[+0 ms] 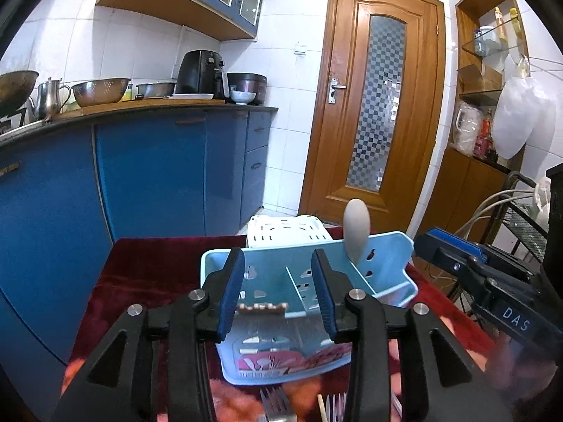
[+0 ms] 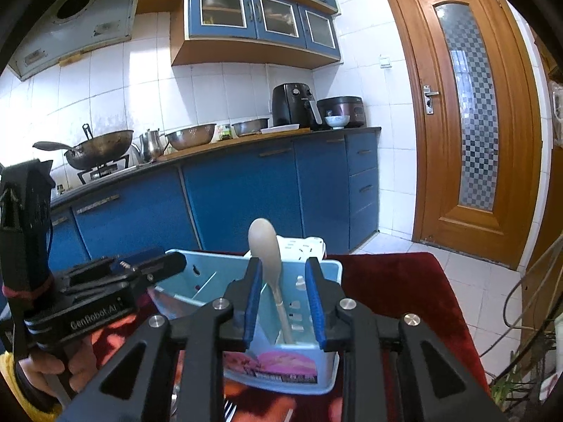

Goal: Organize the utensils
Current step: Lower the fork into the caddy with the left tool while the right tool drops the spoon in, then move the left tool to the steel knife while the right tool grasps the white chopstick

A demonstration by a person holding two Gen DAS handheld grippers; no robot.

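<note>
Tipping threatens: spoon (image 2: 264,246) leans in caddy (image 2: 327,274) between right gripper's (image 2: 283,299) wide, empty fingers; left gripper (image 1: 278,292) likewise empty.

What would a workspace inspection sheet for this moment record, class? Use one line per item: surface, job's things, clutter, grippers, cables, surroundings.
Surface: red cloth covers the table.
Job's things: blue caddy holds a spoon upright in one end compartment; forks lie in front.
Clutter: white basket behind the caddy.
Grippers: left gripper and right gripper open, empty.
Cables: grey cables by the rack.
Surroundings: blue cabinets, wooden door.
</note>
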